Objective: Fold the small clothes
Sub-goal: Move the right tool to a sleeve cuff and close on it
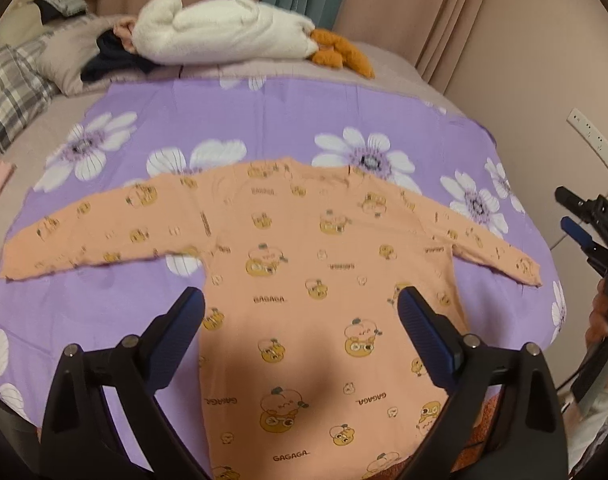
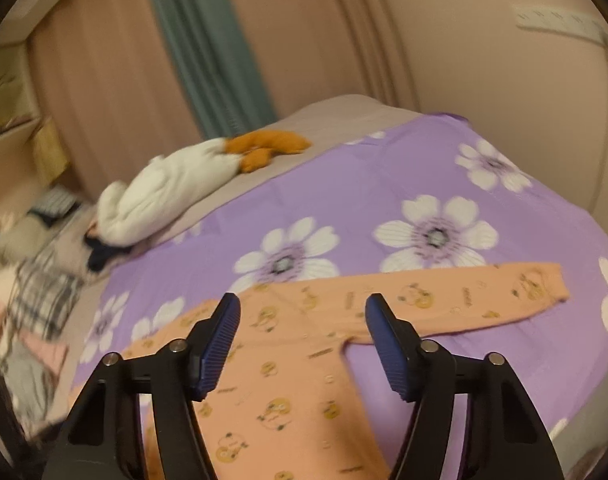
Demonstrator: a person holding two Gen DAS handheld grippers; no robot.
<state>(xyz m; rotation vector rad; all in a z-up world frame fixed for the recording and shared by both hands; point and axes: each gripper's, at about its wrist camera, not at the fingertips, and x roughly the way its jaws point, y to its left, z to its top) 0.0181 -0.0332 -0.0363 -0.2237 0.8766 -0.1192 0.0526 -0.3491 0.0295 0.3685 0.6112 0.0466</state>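
Observation:
A small orange long-sleeved shirt (image 1: 304,264) with cartoon prints lies flat, sleeves spread, on a purple flowered cloth (image 1: 288,112). My left gripper (image 1: 300,300) is open and empty, hovering above the shirt's body. My right gripper (image 2: 302,306) is open and empty, above the shirt (image 2: 288,380) near its right armpit; the right sleeve (image 2: 484,296) stretches out to the right. The right gripper also shows at the right edge of the left wrist view (image 1: 572,212).
A white plush toy (image 1: 224,28) with orange feet (image 1: 340,52) lies at the far side of the bed. Plaid pillows (image 1: 12,88) and dark clothes (image 1: 112,60) sit at the far left. Curtains (image 2: 104,60) and a wall with a power strip (image 1: 592,136) surround the bed.

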